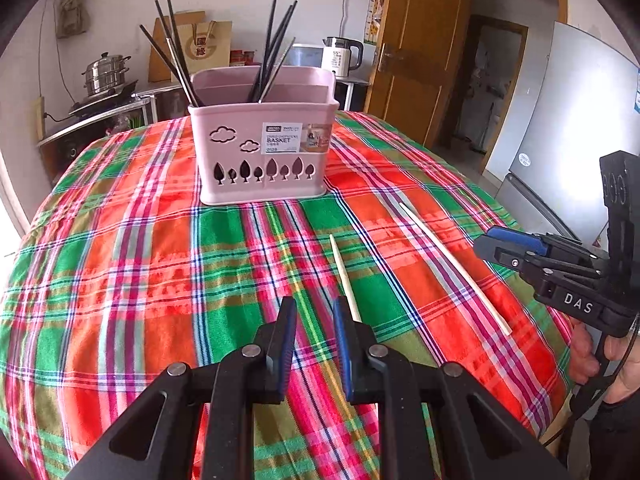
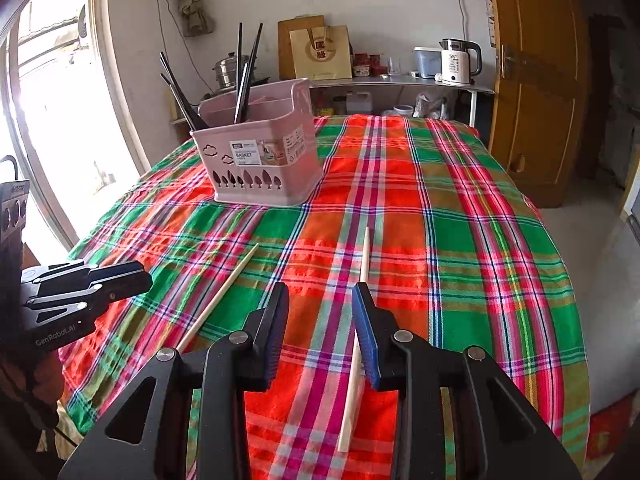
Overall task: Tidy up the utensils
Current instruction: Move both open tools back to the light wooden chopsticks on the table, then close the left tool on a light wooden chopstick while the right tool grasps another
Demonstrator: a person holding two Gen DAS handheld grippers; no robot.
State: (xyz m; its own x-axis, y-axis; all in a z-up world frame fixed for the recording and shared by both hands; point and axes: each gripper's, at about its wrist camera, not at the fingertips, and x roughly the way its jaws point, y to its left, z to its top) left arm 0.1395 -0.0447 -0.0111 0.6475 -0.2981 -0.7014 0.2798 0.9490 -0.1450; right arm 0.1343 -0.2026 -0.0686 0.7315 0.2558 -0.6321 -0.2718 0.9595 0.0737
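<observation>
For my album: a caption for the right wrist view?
Open right gripper above a pale chopstick on plaid cloth, pink basket beyond.

My left gripper [image 1: 314, 312] is matt black plastic with bright metal pivot pins; its fingers [image 1: 343, 344] carry ribbed blue pads. My right gripper [image 2: 320, 300] has the same finish. The tablecloth [image 1: 140, 260] is woven plaid cloth, matt and slightly rumpled. Two chopsticks [image 2: 362, 264] [image 2: 224, 292] look like pale bare wood, smooth and unvarnished. The basket [image 1: 240, 152] is pink plastic, satin smooth, with a glossy paper label (printed). The chopsticks standing in it [image 1: 272, 52] are dark and faintly glossy; material unclear. The steamer pot [image 1: 105, 74] is polished metal.
</observation>
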